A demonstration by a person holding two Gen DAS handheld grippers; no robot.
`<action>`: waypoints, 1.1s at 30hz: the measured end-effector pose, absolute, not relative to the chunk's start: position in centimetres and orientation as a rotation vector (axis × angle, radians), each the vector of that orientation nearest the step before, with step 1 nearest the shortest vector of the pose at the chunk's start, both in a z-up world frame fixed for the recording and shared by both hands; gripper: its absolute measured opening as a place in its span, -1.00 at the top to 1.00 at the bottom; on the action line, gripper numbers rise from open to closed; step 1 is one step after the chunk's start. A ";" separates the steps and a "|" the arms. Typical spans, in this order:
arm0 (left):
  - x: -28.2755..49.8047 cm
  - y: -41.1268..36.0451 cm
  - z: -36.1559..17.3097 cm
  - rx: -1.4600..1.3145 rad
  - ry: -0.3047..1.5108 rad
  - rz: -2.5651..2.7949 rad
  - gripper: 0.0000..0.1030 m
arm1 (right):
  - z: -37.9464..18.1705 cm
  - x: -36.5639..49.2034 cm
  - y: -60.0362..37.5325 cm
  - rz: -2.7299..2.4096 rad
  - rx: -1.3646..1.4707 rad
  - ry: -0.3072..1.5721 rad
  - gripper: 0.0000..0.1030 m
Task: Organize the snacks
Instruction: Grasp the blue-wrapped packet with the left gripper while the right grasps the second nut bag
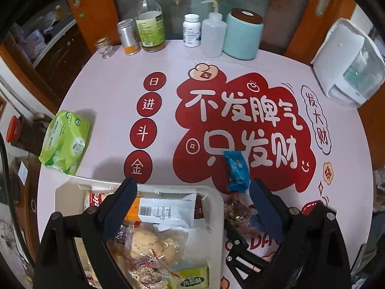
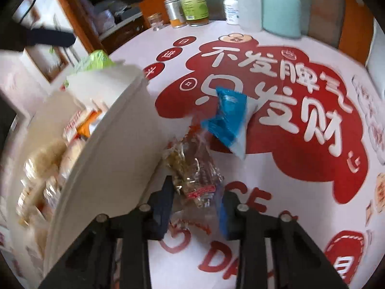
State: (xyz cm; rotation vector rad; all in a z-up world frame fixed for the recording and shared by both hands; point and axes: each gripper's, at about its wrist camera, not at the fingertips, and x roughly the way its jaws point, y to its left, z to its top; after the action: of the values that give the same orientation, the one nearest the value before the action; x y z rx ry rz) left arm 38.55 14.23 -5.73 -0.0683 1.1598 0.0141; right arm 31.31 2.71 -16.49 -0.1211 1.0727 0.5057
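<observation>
A white tray (image 1: 216,216) (image 2: 108,144) at the near left holds several snacks: a white barcode bag (image 1: 163,212), clear-wrapped pastries (image 1: 149,243) and a green pack (image 1: 192,277). My left gripper (image 1: 192,192) hangs open above the tray's right rim, one finger over the tray and one over the table. Just right of the tray a clear-wrapped brown snack (image 1: 237,213) (image 2: 192,168) lies on the table, and my right gripper (image 2: 196,192) is shut on its near end. A blue snack packet (image 1: 237,171) (image 2: 228,120) lies just beyond it, loose on the red print.
A green tissue pack (image 1: 65,142) lies at the table's left edge. Bottles, a tin and a pale blue canister (image 1: 243,36) line the far edge. A white appliance (image 1: 349,62) stands at the far right. The printed tablecloth (image 1: 240,110) covers the round table.
</observation>
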 end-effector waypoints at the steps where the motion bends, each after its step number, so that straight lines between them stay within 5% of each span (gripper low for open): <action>1: 38.6 14.3 -5.8 -0.077 1.164 0.013 -0.82 | -16.5 31.2 2.4 0.504 -0.121 1.072 0.41; 25: 44.4 2.6 -15.4 0.224 1.405 -0.104 -0.79 | -15.7 27.7 -12.9 0.417 0.180 1.025 0.42; 32: 45.4 0.5 -17.9 0.300 1.462 -0.107 -0.24 | -16.1 27.9 -13.7 0.422 0.188 1.029 0.42; 33: 45.5 0.4 -17.9 0.294 1.466 -0.115 0.00 | -16.1 28.0 -13.8 0.421 0.190 1.030 0.42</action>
State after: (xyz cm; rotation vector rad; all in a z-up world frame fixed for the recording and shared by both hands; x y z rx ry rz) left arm 45.46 0.43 -17.89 0.2941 1.4655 -0.1152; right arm 27.96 -13.79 -16.13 0.1897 1.0304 0.4214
